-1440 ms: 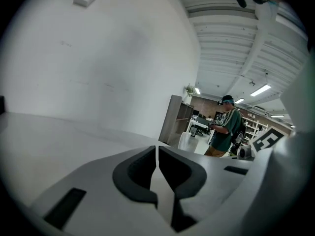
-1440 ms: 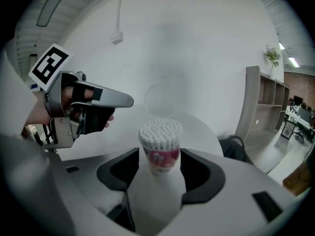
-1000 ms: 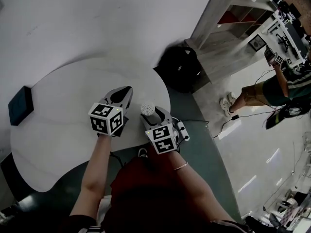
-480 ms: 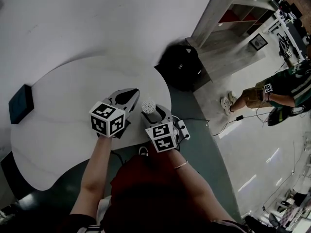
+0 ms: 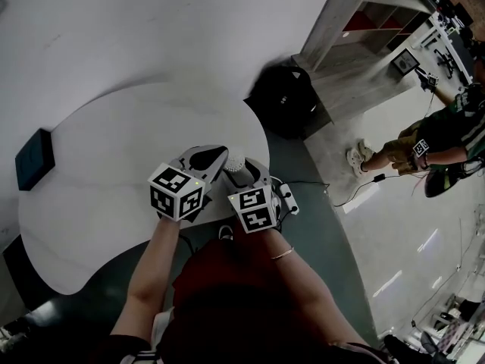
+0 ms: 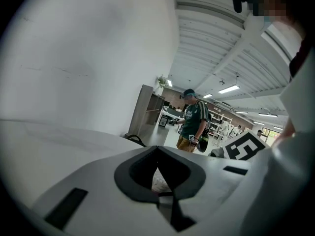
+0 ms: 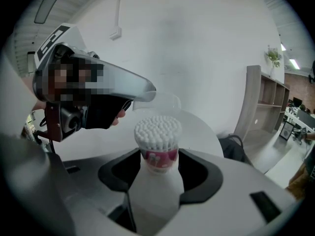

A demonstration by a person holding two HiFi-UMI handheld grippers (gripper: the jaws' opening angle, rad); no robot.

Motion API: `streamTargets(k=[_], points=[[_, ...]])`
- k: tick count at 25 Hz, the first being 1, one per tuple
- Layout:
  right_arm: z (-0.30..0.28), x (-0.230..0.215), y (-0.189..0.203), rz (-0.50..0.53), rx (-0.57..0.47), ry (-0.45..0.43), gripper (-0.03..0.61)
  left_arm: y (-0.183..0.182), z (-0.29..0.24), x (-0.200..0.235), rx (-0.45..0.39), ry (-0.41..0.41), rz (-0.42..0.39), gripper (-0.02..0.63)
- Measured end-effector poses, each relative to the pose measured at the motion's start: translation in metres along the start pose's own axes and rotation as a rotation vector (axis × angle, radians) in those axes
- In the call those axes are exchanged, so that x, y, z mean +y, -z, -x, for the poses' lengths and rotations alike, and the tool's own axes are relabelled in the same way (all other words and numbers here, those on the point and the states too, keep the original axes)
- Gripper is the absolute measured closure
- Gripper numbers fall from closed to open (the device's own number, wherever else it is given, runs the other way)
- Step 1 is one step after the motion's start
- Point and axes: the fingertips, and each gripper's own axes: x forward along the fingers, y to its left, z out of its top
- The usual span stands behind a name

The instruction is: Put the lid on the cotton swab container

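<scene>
The cotton swab container (image 7: 157, 140), a clear tub with a pink label and packed white swab tips, stands upright between the jaws of my right gripper (image 7: 156, 177), which is shut on it. In the head view the container (image 5: 236, 160) shows just ahead of the right gripper (image 5: 241, 176) over the table's near right edge. My left gripper (image 5: 215, 158) is close on its left. It is shut on a clear lid (image 7: 161, 101), held slightly above and behind the swab tips. In the left gripper view its jaws (image 6: 158, 181) are together, with the white swabs showing through the gap.
The white round table (image 5: 106, 142) carries a dark box (image 5: 34, 160) at its far left. A black bag (image 5: 286, 101) sits on the floor beyond the table, a power strip (image 5: 286, 198) lies at the right edge, and a person (image 5: 432, 139) stands near the shelf (image 5: 356, 36).
My left gripper has moved right with the lid, closing the gap to the container. The right gripper with the container has edged slightly right and forward.
</scene>
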Motion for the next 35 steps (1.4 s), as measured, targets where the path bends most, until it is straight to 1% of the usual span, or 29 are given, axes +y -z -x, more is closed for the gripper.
streamTargets(k=[13, 21, 32, 35], points=[[0.001, 0.000, 0.001, -0.003, 0.003, 0.002, 0.327, 0.011, -0.004, -0.016, 0.051, 0.026, -0.027, 0.589], [0.000, 0.001, 0.002, -0.001, 0.005, 0.003, 0.328, 0.020, -0.005, -0.018, 0.081, 0.045, -0.025, 0.591], [0.001, 0.001, 0.002, 0.000, 0.008, -0.004, 0.328, 0.025, -0.005, -0.020, 0.087, 0.045, -0.021, 0.591], [0.001, 0.002, 0.002, 0.000, 0.008, -0.005, 0.330, 0.026, -0.005, -0.021, 0.091, 0.044, -0.030, 0.591]])
